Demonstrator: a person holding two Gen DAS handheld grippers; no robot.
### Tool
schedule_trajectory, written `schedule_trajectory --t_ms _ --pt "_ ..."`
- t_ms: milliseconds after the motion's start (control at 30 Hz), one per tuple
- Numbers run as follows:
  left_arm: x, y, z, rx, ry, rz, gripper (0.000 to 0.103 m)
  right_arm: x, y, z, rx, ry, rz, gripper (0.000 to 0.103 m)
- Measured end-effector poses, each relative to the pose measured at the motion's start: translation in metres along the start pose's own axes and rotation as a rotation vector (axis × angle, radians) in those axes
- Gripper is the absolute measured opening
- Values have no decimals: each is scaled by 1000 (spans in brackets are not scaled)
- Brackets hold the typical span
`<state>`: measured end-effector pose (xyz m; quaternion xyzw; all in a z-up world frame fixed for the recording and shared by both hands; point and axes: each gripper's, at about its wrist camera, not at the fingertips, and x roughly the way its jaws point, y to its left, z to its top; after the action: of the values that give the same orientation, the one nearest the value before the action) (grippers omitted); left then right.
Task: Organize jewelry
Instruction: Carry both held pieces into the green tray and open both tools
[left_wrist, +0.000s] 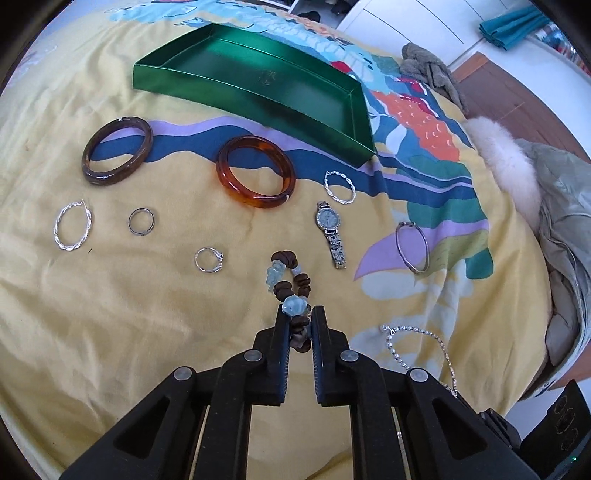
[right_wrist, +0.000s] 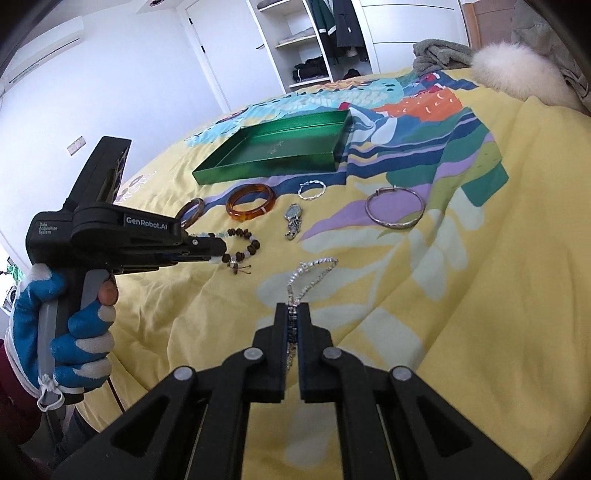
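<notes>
My left gripper (left_wrist: 300, 314) is shut on a beaded bracelet (left_wrist: 286, 280) of brown and pale blue beads; it also shows in the right wrist view (right_wrist: 242, 247), where the left gripper (right_wrist: 218, 253) holds its near end. My right gripper (right_wrist: 293, 310) is shut on a sparkling silver chain (right_wrist: 310, 273), which lies on the bedspread ahead; it also shows in the left wrist view (left_wrist: 417, 347). An empty green tray (left_wrist: 207, 66) sits at the back, also in the right wrist view (right_wrist: 258, 170).
On the yellow patterned bedspread lie an amber bangle (left_wrist: 255, 176), a dark brown bangle (left_wrist: 117, 149), a watch (left_wrist: 330, 230), a thin silver bangle (left_wrist: 412, 246), two twisted silver hoops (left_wrist: 72, 225) (left_wrist: 339, 186) and two rings (left_wrist: 141, 220) (left_wrist: 209, 259). Clothes and a fur trim (left_wrist: 506, 162) lie at right.
</notes>
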<state>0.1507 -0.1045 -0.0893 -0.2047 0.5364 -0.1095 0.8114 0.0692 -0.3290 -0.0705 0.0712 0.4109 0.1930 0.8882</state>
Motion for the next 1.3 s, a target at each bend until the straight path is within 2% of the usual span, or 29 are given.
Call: schedule_trajectory --t_ms 333,500,667,900,1033,1167,1300 --pt "-44 -23 -15 96 -40 -69 10 -38 23 1 -29 -75 -20 4" --pt "-85 -34 -6 153 -104 -106 10 -55 37 12 -63 -112 -29 4" --pt "-123 -38 15 203 -168 -115 10 -70 54 38 -106 -158 -38 4" --pt "-162 -34 64 248 -249 -102 10 -79 74 99 -154 -231 -71 4" --pt "-170 -30 101 273 -283 -83 10 -71 82 138 -163 -267 -93 4" --pt "-161 -17 146 278 -299 -45 10 -47 87 179 -165 -285 -110 4" --pt "-133 4 189 263 -283 -13 10 -3 87 218 -155 -288 -128 4"
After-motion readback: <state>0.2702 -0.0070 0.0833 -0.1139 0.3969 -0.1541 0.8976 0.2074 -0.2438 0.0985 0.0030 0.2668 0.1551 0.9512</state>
